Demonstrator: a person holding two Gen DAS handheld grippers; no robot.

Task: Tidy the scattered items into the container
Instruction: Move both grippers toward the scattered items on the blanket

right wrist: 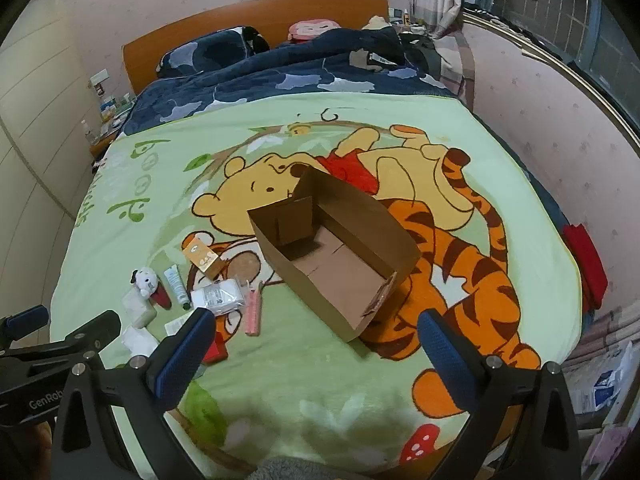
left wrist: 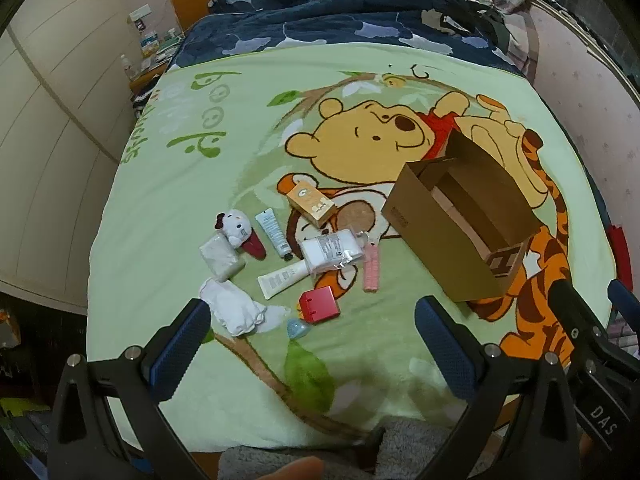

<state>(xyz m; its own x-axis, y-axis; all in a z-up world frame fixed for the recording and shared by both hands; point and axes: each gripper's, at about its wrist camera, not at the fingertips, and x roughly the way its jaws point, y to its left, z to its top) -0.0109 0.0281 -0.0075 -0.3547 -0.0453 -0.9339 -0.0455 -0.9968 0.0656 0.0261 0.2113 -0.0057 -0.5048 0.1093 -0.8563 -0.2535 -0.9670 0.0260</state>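
Note:
Several small items lie scattered on the green cartoon blanket (left wrist: 160,200): a white plush toy (left wrist: 236,226), two tubes (left wrist: 274,234), an orange carton (left wrist: 312,200), a white packet (left wrist: 332,252), a pink strip (left wrist: 371,268), a red box (left wrist: 320,304) and a white cloth (left wrist: 236,312). To their right stands an empty brown cardboard box (left wrist: 432,240) with its top open. My left gripper (left wrist: 314,344) hovers open over the near items. My right gripper (right wrist: 314,354) hangs open in front of the cardboard box (right wrist: 360,216). Neither holds anything.
A dark blue quilt (right wrist: 280,76) and pillows cover the far half of the bed against an orange headboard (right wrist: 256,16). White wardrobes (left wrist: 48,160) flank the left. A cluttered bedside table (left wrist: 148,52) is at the far left, a red cloth (right wrist: 588,264) at the right edge.

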